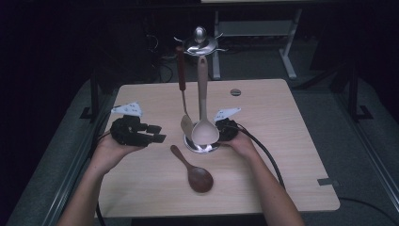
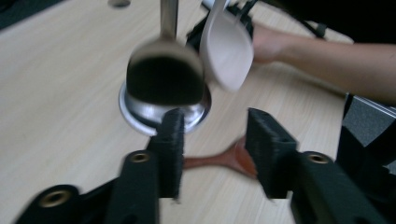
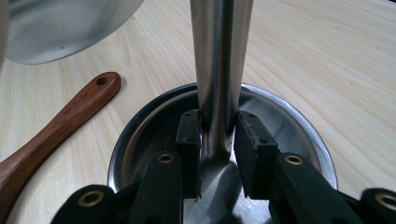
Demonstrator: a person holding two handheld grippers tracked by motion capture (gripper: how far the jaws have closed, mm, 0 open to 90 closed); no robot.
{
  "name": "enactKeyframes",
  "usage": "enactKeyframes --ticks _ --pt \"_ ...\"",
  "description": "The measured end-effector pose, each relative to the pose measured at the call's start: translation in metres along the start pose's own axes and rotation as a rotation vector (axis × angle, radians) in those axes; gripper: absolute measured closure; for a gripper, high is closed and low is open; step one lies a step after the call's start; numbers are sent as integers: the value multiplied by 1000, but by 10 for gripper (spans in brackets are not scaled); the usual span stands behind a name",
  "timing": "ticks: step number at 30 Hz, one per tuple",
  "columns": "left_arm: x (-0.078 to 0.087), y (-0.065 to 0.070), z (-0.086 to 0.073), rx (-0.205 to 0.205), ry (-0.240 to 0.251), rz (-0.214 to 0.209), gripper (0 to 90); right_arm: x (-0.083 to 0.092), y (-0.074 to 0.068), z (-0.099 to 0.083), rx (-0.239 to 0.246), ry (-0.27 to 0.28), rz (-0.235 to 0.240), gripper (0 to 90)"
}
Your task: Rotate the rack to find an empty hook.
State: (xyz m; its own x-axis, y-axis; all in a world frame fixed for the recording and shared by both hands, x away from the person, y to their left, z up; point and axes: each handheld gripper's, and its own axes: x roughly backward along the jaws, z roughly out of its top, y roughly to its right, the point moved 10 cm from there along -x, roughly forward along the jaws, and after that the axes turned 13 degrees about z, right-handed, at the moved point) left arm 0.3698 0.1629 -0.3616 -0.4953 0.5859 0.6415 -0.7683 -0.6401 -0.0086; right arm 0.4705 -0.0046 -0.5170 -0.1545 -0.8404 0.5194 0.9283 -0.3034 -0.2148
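Note:
A steel utensil rack stands mid-table, with a round base (image 1: pixel 207 148) (image 2: pixel 135 109) (image 3: pixel 289 121) and an upright pole (image 1: pixel 201 94) (image 3: pixel 219 56). From its top hang a pale ladle (image 1: pixel 204 131) (image 2: pixel 229 46) and a brown-handled spatula (image 1: pixel 187 125) (image 2: pixel 163 74). My right gripper (image 1: pixel 221 134) (image 3: pixel 217 126) is shut on the pole just above the base. A dark wooden spoon (image 1: pixel 195 173) (image 2: pixel 219 160) (image 3: pixel 60 121) lies flat in front of the rack. My left gripper (image 1: pixel 160 133) (image 2: pixel 215 126) hangs left of the rack above the table, open, with nothing between its jaws.
The light wooden table (image 1: pixel 282 141) has a small round grommet (image 1: pixel 235 92) near its far edge. Behind it on the dark floor stand white desk legs (image 1: pixel 287 56) and cables. Both forearms come in over the table's front edge.

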Motion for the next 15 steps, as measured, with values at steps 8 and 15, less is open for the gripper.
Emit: enactKeyframes --ticks 8,15 --pt "21 4 59 -66 36 -71 898 0 0 0 -5 -1 -6 723" --pt "40 5 106 -86 80 -93 900 0 0 0 -5 -7 -9 723"
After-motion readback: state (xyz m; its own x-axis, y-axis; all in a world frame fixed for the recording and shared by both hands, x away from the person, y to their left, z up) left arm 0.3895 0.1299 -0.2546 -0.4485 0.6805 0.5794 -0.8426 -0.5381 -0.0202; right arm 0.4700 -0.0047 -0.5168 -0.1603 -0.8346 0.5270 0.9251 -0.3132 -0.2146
